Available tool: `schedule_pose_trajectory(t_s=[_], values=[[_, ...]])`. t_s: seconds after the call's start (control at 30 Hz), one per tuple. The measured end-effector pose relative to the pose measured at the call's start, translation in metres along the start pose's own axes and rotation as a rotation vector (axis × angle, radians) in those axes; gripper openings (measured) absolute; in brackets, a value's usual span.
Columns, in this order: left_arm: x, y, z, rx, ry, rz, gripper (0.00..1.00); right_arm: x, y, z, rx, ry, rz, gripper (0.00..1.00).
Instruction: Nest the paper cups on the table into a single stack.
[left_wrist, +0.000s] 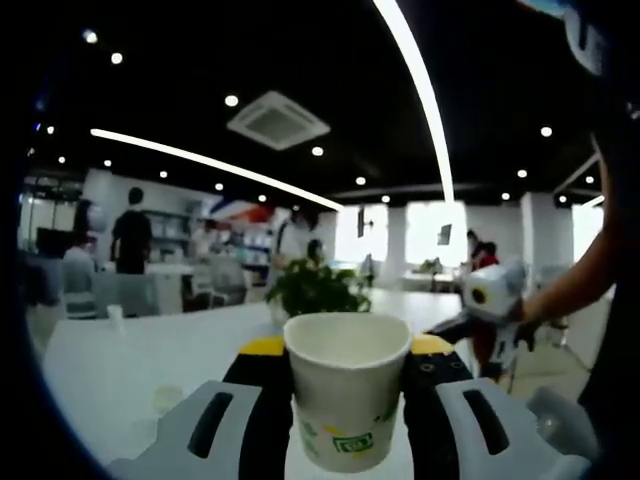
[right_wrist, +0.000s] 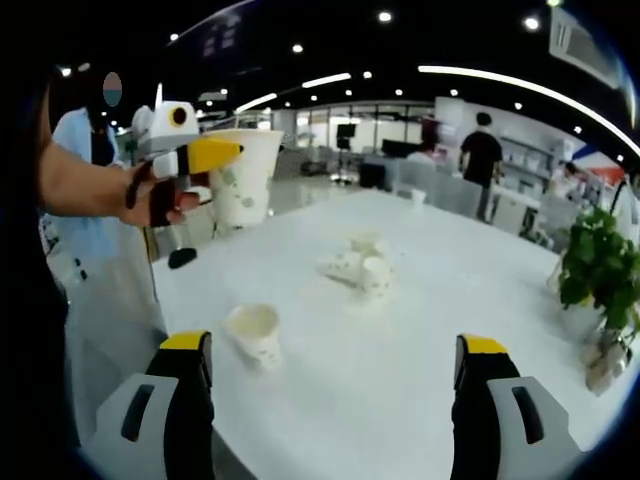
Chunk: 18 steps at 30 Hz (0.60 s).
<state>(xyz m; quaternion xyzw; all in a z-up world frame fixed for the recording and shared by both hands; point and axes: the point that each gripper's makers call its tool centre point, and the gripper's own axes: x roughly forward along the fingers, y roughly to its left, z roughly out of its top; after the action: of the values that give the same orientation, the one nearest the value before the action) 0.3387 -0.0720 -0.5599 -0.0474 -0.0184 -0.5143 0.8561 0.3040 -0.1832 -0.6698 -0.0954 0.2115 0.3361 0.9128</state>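
In the left gripper view a white paper cup (left_wrist: 347, 385) with a green print stands upright between my left gripper's (left_wrist: 347, 352) yellow-tipped jaws, which are shut on it, lifted above the white table (left_wrist: 130, 360). The right gripper view shows that same left gripper (right_wrist: 205, 155) at upper left, held in a hand, with the held cup (right_wrist: 243, 176). One single cup (right_wrist: 254, 333) stands on the table (right_wrist: 400, 380) near my right gripper's left jaw. A cluster of several cups (right_wrist: 359, 264) lies mid-table. My right gripper (right_wrist: 335, 365) is open, with nothing between its jaws.
A potted plant (right_wrist: 600, 270) stands at the table's right edge, also seen as the plant (left_wrist: 312, 288) behind the held cup. The right gripper (left_wrist: 495, 295) in a hand shows at right. People and chairs stand in the background office.
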Motion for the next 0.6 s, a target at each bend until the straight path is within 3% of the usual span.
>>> schedule_pose_trajectory(t_s=[0.6], values=[[-0.0036, -0.0102, 0.0009, 0.016, -0.031, -0.014, 0.40, 0.0003, 0.0016, -0.0035, -0.002, 0.011, 0.005, 1.00]])
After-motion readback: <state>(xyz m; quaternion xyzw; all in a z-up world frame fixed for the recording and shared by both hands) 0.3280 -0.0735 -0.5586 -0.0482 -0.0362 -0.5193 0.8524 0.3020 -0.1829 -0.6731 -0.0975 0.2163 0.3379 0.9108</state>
